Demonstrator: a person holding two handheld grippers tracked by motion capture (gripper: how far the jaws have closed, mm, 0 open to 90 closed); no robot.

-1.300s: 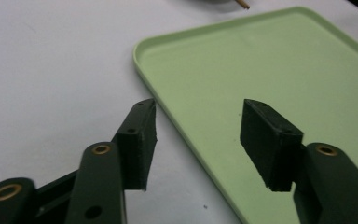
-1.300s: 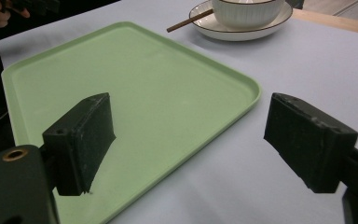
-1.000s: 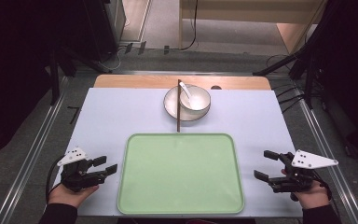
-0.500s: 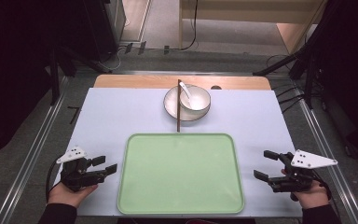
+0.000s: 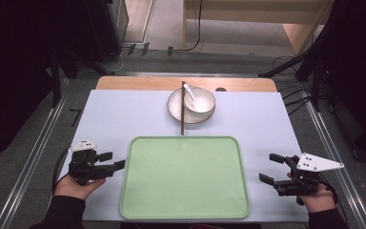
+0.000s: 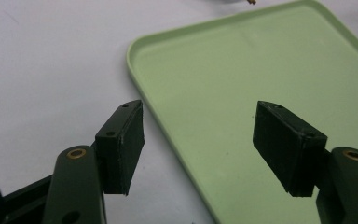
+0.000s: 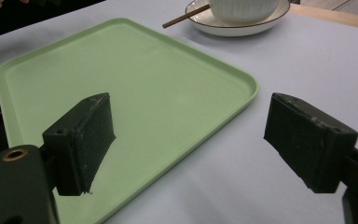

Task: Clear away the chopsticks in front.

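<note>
An empty pale green tray [image 5: 185,177] lies on the light table, near the front edge. Behind it a white bowl [image 5: 200,99] with a white spoon [image 5: 188,92] stands on a white plate [image 5: 177,110], and brown chopsticks [image 5: 182,114] rest across the plate's left side. My left gripper [image 5: 113,161] stands open beside the tray's left edge [image 6: 168,126], nothing between its jaws. My right gripper [image 5: 271,168] is open at the tray's right edge [image 7: 223,112], also holding nothing. The plate [image 7: 242,25] and a chopstick tip [image 7: 182,18] show in the right gripper view.
A wooden strip [image 5: 138,83] runs along the table's far edge. Metal rails [image 5: 38,148] flank the table, with dark stands and cables on the floor beyond. Bare table surface [image 5: 119,114] lies between tray and far edge.
</note>
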